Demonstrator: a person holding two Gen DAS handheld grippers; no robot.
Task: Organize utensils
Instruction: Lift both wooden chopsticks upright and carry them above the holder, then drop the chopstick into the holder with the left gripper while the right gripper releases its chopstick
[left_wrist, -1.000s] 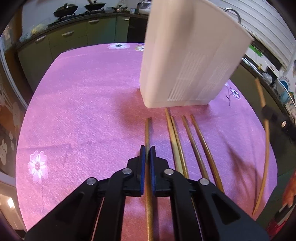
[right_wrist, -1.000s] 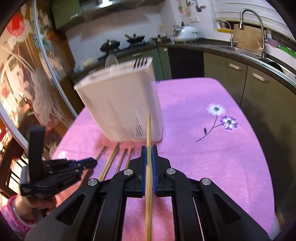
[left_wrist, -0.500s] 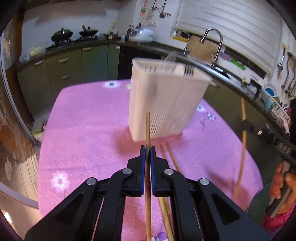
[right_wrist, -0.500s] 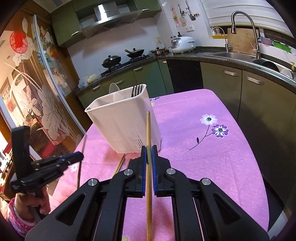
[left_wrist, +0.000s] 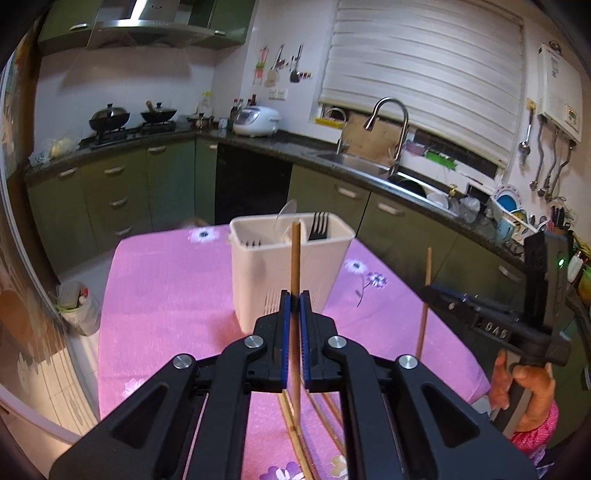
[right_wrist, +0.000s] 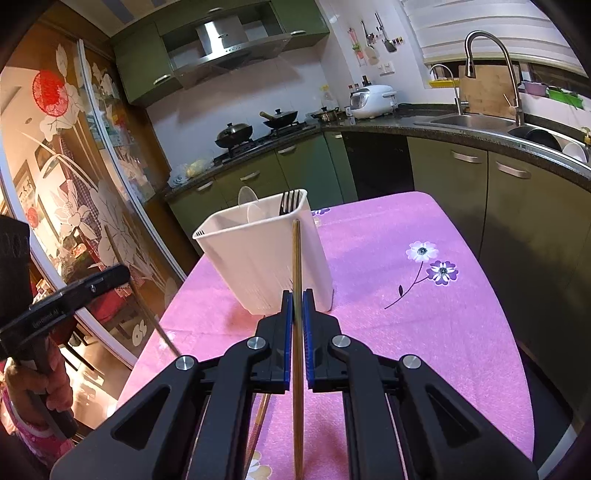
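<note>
Mid-carry, both up off table (left_wrist: 155, 295). L gripper (left_wrist: 294, 299) clamped on chopstick (left_wrist: 295, 254), R gripper (right_wrist: 297, 301) clamped on 2nd chopstick (right_wrist: 296, 258), both short of white holder (right_wrist: 258, 254). Next prob: tip vertical, drop into empty slot, avoid fork (right_wrist: 290, 201). More chopsticks (left_wrist: 291, 432) on cloth.

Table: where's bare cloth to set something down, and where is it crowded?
Bare pink tablecloth lies to the right of the white utensil caddy, around the printed flowers. More lies left of the caddy toward the table edge. It is crowded in front of the caddy, where loose chopsticks lie under the tongs.
</note>
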